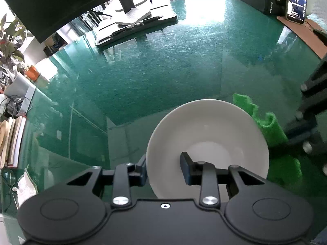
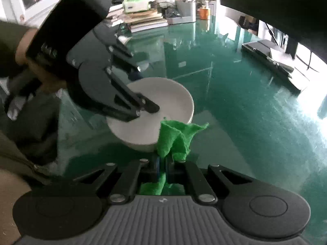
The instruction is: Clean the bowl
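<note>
Nearest, R gripper [image 2: 161,163]: jaws pinched nearly shut on green microfibre cloth [image 2: 175,138], cloth bunched upward betw. pads, tail hanging below. Cloth touching near rim of white bowl [image 2: 147,128].

L gripper [image 1: 163,167]: jaws closed on bowl wall, one finger [image 1: 187,169] inside, other outside rim. Bowl tilted, empty, over green glass tabletop [image 1: 143,77].

Beyond: closed laptop [image 1: 134,26] w/ pen, far table edge. Phone [image 1: 297,1] propped upright, screen lit, far R corner. Book stack [image 2: 147,20] at opposite edge.
</note>
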A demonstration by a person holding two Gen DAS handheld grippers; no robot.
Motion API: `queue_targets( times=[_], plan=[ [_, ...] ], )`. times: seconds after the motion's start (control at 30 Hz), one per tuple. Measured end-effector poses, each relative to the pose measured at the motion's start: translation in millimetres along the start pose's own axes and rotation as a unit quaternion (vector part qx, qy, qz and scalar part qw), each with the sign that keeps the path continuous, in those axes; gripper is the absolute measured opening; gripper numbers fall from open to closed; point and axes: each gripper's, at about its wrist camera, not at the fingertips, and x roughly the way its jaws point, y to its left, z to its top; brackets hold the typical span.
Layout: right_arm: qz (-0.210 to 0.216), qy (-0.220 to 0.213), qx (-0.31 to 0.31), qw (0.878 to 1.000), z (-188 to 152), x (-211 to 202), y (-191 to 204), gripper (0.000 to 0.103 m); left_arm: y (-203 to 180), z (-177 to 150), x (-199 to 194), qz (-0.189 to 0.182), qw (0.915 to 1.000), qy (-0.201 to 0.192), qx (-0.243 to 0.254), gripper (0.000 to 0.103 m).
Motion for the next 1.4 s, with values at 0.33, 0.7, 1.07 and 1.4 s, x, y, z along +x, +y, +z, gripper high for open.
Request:
queue_targets(
  times=[0.33, 0.7, 1.07, 1.4],
  plan=[
    [0.067, 0.028, -0.038, 0.997, 11.3, -2.5, 1.7, 0.001, -3.5, -1.9, -2.9, -0.003, 1.0, -0.003, 0.0, 0.031],
    [0.006, 0.049, -0.024, 0.999, 6.7, 2.9, -1.6, 0.006, -6.7, -2.2, -3.4, -0.002, 1.0, -0.003, -0.002, 0.03],
    [0.007, 0.054, 0.031, 0.998, 5.9, 5.2, -24.3, 0.006, -9.2, -3.6, -4.2, -0.007, 1.0, -0.004, -0.004, 0.03],
    [0.051, 0.044, 0.016, 0.998, 11.6, 13.1, 11.0, 0.008, -9.5, -2.7, -4.3, -0.007, 1.0, -0.002, -0.001, 0.03]
  ],
)
